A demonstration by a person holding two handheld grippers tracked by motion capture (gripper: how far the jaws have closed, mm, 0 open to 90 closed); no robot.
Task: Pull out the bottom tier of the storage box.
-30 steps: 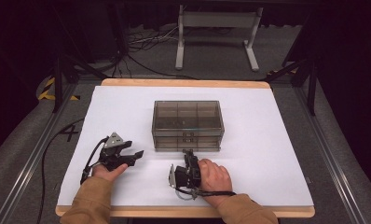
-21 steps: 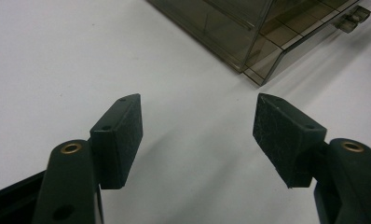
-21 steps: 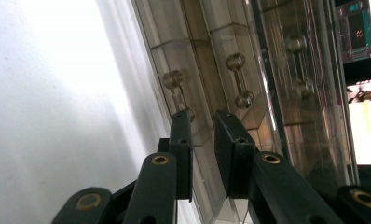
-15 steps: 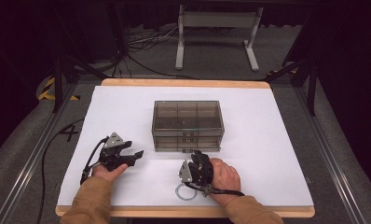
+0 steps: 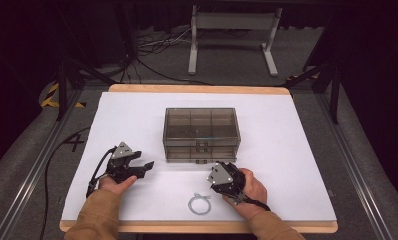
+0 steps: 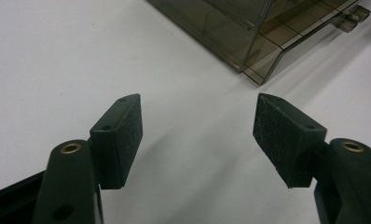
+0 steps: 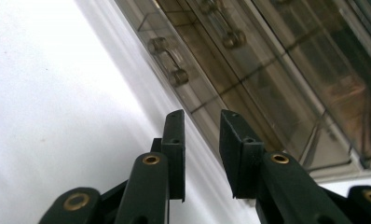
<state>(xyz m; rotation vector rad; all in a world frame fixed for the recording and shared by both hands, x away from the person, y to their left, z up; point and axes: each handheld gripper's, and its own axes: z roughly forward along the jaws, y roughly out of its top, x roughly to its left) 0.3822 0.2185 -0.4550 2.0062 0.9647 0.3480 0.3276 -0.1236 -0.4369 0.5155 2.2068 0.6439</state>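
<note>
The smoky transparent plastic drawer box (image 5: 201, 134) sits mid-frame on the white desk (image 5: 297, 150), its small front handles (image 7: 168, 59) facing you for an easy pull. Your right tool (image 5: 218, 176), just below the box's lower right corner, aims at those handles, jaws narrowly parted and just opening, holding nothing. Your left tool (image 5: 143, 167) rests lower left, wide and empty. A silver wire ring (image 5: 199, 204) lies near the front edge.

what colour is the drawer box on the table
Smoky, see-through brown-grey plastic drawer box, with matching tinted handles; the right gripper view shows it best, up close.
</note>
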